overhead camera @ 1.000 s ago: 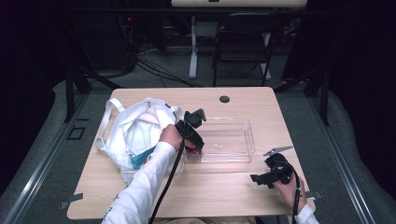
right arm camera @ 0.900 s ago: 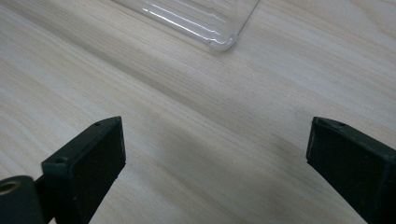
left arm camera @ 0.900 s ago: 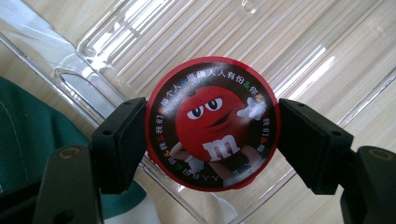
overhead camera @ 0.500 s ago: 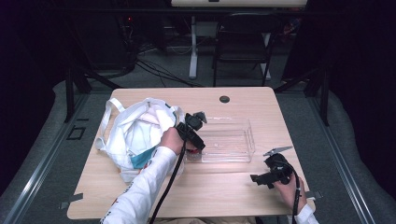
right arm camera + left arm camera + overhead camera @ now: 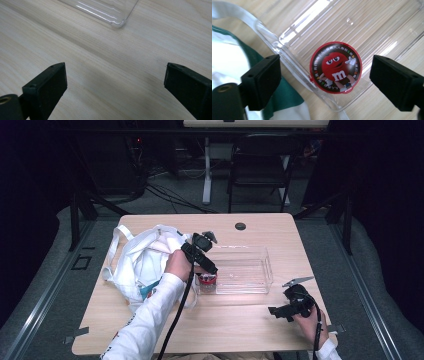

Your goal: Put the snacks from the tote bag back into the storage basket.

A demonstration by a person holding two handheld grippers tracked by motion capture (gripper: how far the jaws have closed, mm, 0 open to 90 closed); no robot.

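One round red tin point(image 5: 336, 67) sits in the near-left corner of the clear tray point(image 5: 260, 265), straight below the left gripper point(image 5: 324, 80), whose jaws stand wide apart with the tin centred in the gap, touching neither. The tin has no long axis across the table (it is a disc seen lid-up); its printed lid faces the camera, so its short axis looks upright. The white bag point(image 5: 142, 262) lies just beside the tray's left end. The right gripper point(image 5: 115, 87), jaws also apart and empty, hovers over bare table point(image 5: 100, 62) well away from the tin, so the left is much nearer.
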